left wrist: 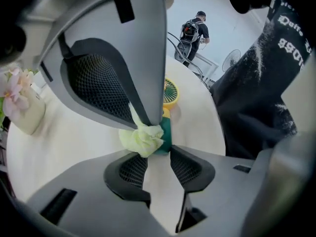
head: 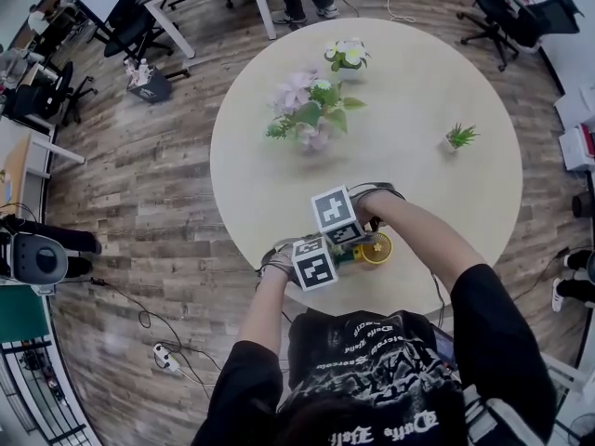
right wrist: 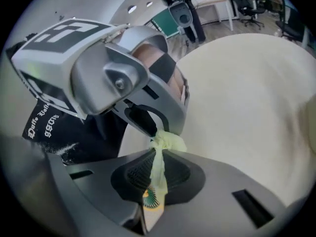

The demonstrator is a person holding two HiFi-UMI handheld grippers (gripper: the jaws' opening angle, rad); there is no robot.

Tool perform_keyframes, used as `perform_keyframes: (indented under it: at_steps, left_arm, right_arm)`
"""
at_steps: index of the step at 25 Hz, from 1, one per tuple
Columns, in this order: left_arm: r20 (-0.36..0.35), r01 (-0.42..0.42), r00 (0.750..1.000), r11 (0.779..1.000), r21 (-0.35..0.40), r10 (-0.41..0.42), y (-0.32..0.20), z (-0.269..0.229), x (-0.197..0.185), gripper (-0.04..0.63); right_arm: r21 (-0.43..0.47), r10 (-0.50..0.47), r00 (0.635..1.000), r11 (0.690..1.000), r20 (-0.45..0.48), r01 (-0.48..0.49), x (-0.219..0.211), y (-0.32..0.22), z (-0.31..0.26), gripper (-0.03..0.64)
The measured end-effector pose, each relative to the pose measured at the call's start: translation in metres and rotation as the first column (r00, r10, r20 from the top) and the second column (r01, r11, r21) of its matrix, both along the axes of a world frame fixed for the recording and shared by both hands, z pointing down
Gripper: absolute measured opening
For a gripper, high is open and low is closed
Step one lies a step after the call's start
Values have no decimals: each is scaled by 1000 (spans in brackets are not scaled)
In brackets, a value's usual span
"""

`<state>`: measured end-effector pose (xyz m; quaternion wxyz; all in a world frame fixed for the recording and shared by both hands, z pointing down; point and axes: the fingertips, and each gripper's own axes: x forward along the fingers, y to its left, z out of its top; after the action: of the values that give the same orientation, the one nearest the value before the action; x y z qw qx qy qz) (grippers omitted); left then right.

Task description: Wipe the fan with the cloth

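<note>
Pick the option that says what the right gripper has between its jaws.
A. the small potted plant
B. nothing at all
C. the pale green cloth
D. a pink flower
C: in the right gripper view, the right gripper has its jaws closed on a strip of the pale green cloth, and the cloth's bunched end sticks out past the tips.

Black short-sleeved T-shirt (head: 372, 370) with white lettering, grey plastic left gripper (left wrist: 156, 154) and right gripper (right wrist: 159, 157), black mesh pads (left wrist: 132, 172), black-and-white marker cubes (head: 314, 265)
</note>
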<state>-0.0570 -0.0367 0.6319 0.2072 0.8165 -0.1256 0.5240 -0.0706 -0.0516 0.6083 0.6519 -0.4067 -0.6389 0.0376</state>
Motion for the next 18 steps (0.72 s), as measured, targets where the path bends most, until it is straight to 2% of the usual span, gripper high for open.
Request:
perform_keyframes:
  at_steps: [2,5,8,10,12,14,18]
  left_arm:
    - [-5,17,1000,1000,3,-17,0,0,0,164]
    - [-2,39,999,999,4,-39,0,-1,1,164]
    - [-9,68,998,998,5,-68,0,-2,0,161]
    - [-1,112,994,993,28,-112,-5,-1,-3,144]
    - [15,142,990,989,50,-143,-11,1,-7,32]
    - [23,128,991,990,54,-129,-11,2,-7,32]
    - [32,107,994,993,55,-109,-10,2,-7,34]
  right_arm:
    - [39,-28,993,999,-119,33,8,-5,5,37]
    - [79,19,961,997,-277,3,26,-20,12,37]
    - [38,90,939,996,-332,-82,34,-24,7,37]
    - [27,88,921,996,-379,-85,48,-29,4,37]
    - [49,42,910,999,-413,-24,69,-37,7,37]
    - [66,36,909,998,-414,-9,85,-41,13,37]
    - [38,144,900,989,-411,-141,105,-45,12,38]
